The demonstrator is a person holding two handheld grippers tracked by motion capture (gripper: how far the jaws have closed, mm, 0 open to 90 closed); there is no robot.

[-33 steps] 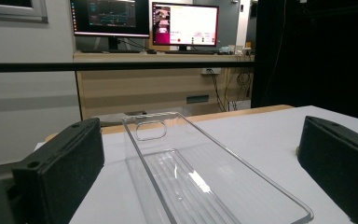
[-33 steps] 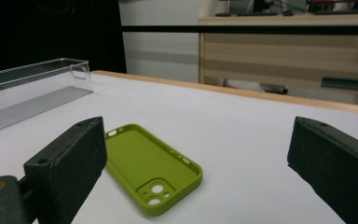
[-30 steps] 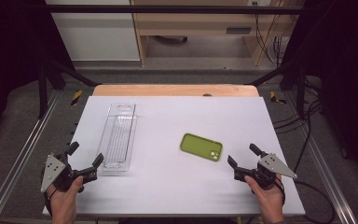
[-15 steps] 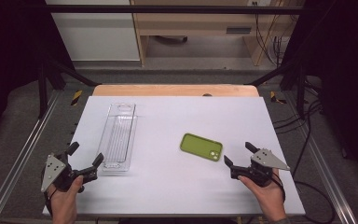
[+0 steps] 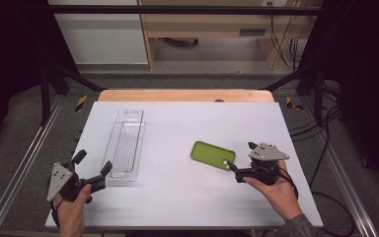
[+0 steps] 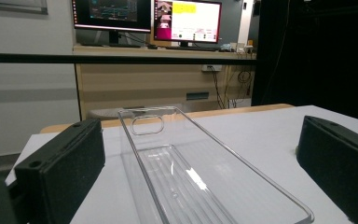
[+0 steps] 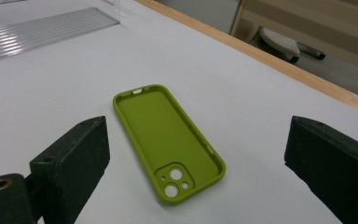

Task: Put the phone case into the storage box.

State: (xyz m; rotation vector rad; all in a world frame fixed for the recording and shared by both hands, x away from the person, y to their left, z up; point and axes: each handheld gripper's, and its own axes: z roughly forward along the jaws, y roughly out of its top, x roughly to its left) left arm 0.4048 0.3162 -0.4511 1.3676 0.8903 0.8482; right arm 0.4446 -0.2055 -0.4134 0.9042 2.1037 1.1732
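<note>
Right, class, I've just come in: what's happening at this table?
A person holds a gripper in each hand over a white table. The right gripper is open, its jaws lined up on a green phone case lying hollow side up. The left gripper, also open, faces the near end of a clear plastic tray. Nothing is gripped.

You have a white table (image 5: 177, 187) filling the middle of the high view, with a strip of bare wood (image 5: 185, 95) along its far edge. Left of centre, a clear plastic tray (image 5: 125, 145) lies flat on it, long side running from the near edge toward the far edge. Right of centre, a green phone case (image 5: 212, 154) lies open side up, set at a slant, well apart from the tray.
</note>
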